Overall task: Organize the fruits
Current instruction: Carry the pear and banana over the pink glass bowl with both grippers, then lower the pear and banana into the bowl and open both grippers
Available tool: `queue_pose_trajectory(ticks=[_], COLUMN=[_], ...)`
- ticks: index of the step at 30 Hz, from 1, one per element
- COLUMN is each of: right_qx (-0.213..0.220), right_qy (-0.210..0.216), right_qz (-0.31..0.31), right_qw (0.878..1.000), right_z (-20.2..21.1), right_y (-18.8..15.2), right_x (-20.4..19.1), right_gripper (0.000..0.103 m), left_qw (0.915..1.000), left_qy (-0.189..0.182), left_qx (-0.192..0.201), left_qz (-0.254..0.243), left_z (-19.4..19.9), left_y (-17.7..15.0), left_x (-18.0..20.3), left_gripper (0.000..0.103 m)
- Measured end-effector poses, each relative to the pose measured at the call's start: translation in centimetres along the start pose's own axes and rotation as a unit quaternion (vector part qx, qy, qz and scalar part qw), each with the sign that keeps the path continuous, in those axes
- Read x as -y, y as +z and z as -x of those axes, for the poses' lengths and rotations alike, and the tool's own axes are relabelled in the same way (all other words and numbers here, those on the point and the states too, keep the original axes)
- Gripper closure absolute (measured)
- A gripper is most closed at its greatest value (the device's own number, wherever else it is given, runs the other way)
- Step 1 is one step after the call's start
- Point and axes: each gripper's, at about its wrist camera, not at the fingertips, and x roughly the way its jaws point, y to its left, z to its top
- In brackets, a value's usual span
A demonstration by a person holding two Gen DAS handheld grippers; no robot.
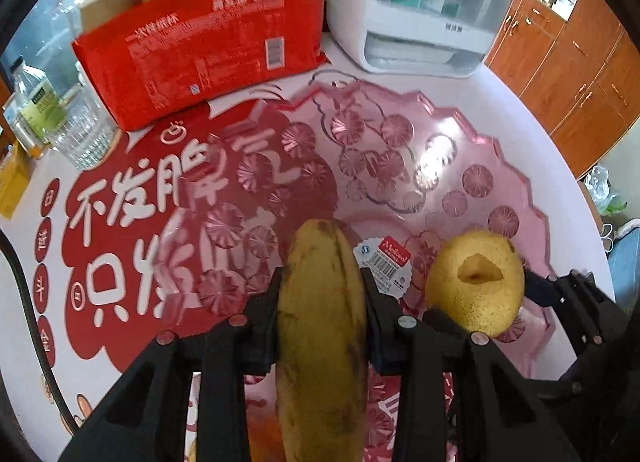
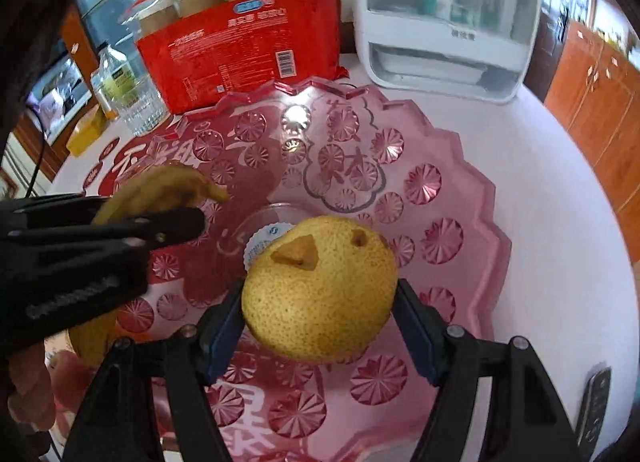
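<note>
Round white table (image 1: 500, 110) bearing a pink cut-glass fruit dish (image 2: 472, 198), a red cup package (image 1: 200, 42) and a white appliance (image 2: 440, 22) behind. Left gripper (image 1: 322, 302) pinches a banana (image 1: 322, 326) above the dish; right gripper (image 2: 320, 302) clamps a yellow pear (image 2: 320, 294) over the dish centre.

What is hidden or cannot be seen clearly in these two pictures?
- Banana: near end cut off by the left wrist view's bottom edge.
- Pear: underside hidden by its own body; contact with the plate unclear.
- Plate sticker: text too small.
- Red pack: print blurred.
</note>
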Motion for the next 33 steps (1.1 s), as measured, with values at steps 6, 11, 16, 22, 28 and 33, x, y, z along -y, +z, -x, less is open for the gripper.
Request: queue_pose_trajectory(ticks=[6,11,16,22,28,33], right_qx=[0.001,0.006,0.027,0.04,0.045,0.054], right_qy=[-0.022,-0.029,0.005,0.015,0.014,0.02], right_qz=[0.046,0.059,0.028,0.009,0.014,0.018], right_qw=[0.999,0.998,0.999,0.999,0.999,0.998], right_z=[-0.6,-0.7,0.3,1.3,2.1,3.7], right_y=[-0.4,-0.8,-0.4,0.0,-0.6,-1.1], right_x=[-1.3,-1.7,-0.8,0.0,-0.4,-1.3], right_gripper=[0.03,0.03,0.03,0.03,0.03,0.03], left_qw=[0.9998,0.9988,0.998,0.9976,0.9975,0.9971], left_qy=[-0.015,0.001,0.004,0.009,0.015,0.017], left_qx=[0.011,0.047,0.063,0.067,0.065,0.068], left_qz=[0.0,-0.013,-0.005,0.015,0.025,0.029], left_z=[0.5,2.9,4.3,4.7,5.1,6.5], left_y=[0.0,-0.1,0.0,-0.2,-1.0,-2.3], left_x=[0.2,0.2,-0.6,-2.1,-3.2,-3.8], left_gripper=[0.066,0.032,0.022,0.022,0.022,0.02])
